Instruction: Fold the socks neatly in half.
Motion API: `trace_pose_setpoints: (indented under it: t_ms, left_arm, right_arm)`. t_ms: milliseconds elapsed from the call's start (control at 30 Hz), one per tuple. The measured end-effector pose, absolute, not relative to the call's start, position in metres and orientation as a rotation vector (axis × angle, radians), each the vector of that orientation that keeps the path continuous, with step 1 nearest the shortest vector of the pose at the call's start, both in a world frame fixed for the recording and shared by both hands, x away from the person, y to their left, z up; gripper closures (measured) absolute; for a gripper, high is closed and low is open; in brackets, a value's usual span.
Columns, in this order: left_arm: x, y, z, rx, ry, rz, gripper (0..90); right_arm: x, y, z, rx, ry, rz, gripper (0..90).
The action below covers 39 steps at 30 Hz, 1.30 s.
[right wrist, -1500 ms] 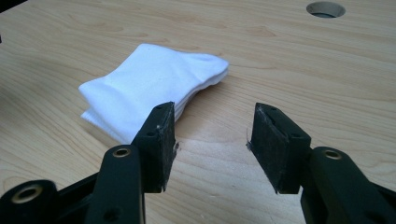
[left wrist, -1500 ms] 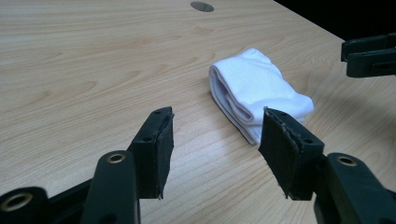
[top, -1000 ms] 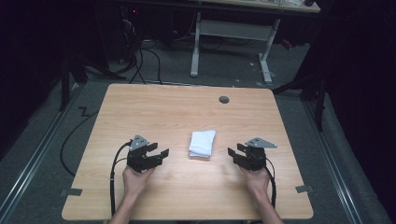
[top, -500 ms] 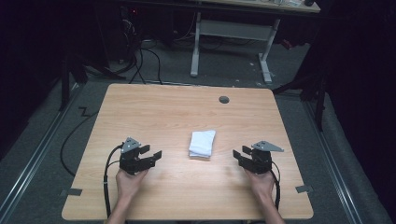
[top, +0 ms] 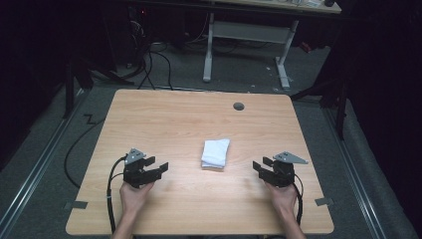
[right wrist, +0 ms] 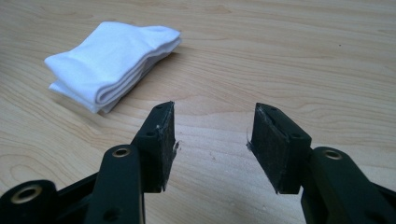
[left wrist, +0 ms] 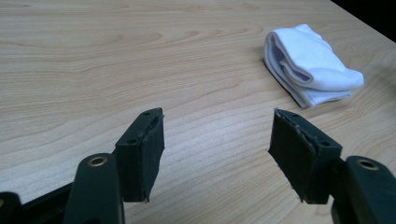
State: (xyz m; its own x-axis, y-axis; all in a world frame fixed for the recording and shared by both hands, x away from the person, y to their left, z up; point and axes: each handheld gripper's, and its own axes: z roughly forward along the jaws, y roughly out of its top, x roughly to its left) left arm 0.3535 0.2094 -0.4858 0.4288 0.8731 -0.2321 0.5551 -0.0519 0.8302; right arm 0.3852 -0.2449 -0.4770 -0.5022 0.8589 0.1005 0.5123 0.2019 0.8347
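folded white cloth [top: 216, 153] on table [top: 174, 119]; left gripper [top: 160, 168] fingers just opening, empty

Both forearms come in from the near edge of the high view, each hand wrapped around the rear of its tool: the left gripper [top: 158, 168] points toward the middle and slightly away from the person, the right gripper [top: 260, 166] points inward from the other side, and a cable trails back from each along the wrist. The left gripper's jaws have just been opening, and in its own view the pads [left wrist: 140, 154] stand wide with nothing between them. The right gripper's pads [right wrist: 161, 144] likewise stand apart and hold nothing
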Motion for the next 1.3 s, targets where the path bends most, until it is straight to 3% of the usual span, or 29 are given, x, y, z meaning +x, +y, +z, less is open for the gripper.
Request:
trace_pose_setpoints:
  t_ms: [1300]
  left_arm:
    - [0.357, 0.224, -0.504, 1.758, 1.36, 0.486, 35.0]
  right_arm:
    - [0.381, -0.264, -0.495, 1.34, 2.085, 1.103, 48.7]
